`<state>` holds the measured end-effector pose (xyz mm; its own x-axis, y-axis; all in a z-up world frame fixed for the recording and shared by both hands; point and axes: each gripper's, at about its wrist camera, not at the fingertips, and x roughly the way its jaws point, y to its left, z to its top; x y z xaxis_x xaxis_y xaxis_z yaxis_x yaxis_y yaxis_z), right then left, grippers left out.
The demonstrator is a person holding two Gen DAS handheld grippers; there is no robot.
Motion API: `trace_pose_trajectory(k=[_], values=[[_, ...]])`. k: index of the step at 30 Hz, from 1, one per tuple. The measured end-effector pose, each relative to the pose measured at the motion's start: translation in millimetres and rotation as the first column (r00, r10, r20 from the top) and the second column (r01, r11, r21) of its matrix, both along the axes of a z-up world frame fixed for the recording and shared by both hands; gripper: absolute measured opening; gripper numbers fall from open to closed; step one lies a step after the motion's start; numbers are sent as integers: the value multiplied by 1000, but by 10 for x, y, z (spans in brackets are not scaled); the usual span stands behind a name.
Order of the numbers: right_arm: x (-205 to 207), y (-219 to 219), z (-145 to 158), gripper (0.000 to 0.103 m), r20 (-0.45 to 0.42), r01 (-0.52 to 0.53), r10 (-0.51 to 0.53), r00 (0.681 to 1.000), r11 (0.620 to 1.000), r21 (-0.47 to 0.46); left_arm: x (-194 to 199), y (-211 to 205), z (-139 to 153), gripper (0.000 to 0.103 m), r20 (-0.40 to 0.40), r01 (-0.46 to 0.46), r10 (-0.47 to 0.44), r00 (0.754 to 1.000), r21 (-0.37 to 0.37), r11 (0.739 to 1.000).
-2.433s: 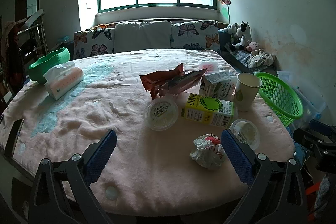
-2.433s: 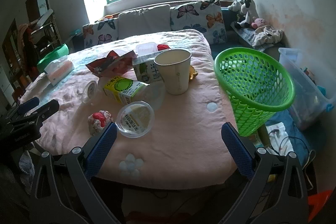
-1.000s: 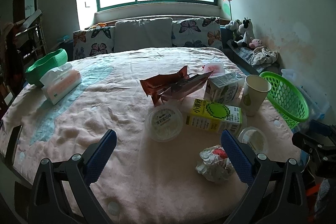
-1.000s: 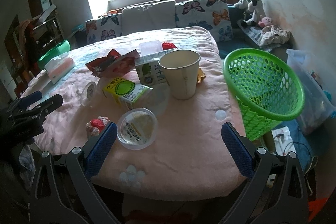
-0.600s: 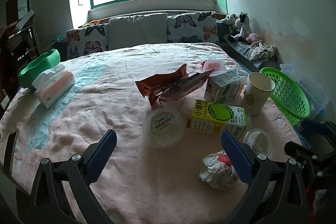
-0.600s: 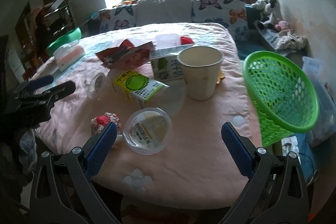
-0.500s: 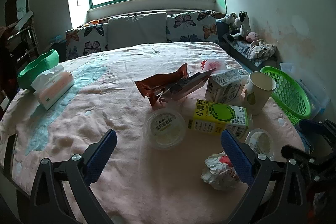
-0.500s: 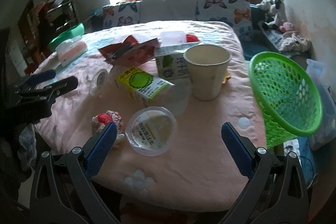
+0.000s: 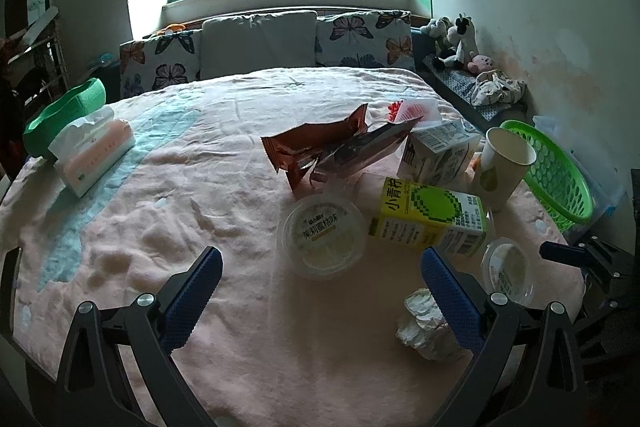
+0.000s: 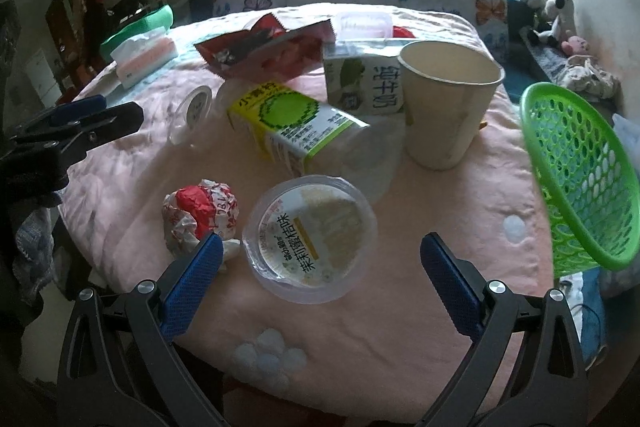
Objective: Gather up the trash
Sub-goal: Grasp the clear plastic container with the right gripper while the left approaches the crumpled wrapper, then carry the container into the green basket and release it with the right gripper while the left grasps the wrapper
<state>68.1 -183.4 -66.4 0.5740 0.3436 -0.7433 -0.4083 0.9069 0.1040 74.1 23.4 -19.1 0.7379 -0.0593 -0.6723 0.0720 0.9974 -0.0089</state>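
Trash lies on a pink-covered round table (image 9: 168,211). My left gripper (image 9: 320,291) is open, and just beyond its fingers sits a clear pudding cup (image 9: 322,237). Past it lie a yellow-green juice carton (image 9: 430,217), a red-brown snack bag (image 9: 336,147), a milk carton (image 9: 440,151) and a paper cup (image 9: 502,167). My right gripper (image 10: 320,271) is open around a second clear pudding cup (image 10: 312,237). A crumpled red-and-white wrapper (image 10: 198,215) lies by its left finger. The green basket (image 10: 580,175) hangs at the table's right edge.
A tissue box (image 9: 94,151) and a green bowl (image 9: 64,111) sit at the table's far left. Butterfly cushions (image 9: 362,37) line a bench under the window. Plush toys (image 9: 460,43) and a clear storage bin (image 10: 626,135) stand by the right wall.
Both grippers have moved forward towards the table. The right one has come down so the near pudding cup now lies between its open fingers. Nothing on the table has moved.
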Motion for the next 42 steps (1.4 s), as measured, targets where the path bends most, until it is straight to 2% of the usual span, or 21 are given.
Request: trace_pose_trajectory(k=[7,15,26,28,30,34,42], values=[[83,50,-103,92,-8,-4,3,1000,1000,-27,-22,-14,-69,96,-23,42,-42,999,-31,999],[99,-13,-85,71,-19,-9,10,1000,1000,24,-130,-153,-95,96,-26,145,-147,989,-56,988],[29,-379,126,71,6,56,-56,998,995,80,-136,-499,-268,94,-78,274,-279,957,-69,959],[34,-475,170,71,14,76,-77,997,994,83,-107,-538,-305,83,-97,283,-289,952,-77,956],[42,-563,206,71,20,95,-97,995,991,91,-65,-551,-341,82,-115,283,-293,949,-93,955],[116,-816,270,71,28,153,-157,987,982,107,-31,-561,-370,74,-127,290,-303,945,-111,951],[323,-1276,313,71,46,266,-272,961,959,102,-9,-625,-443,63,-146,306,-319,936,-105,946]])
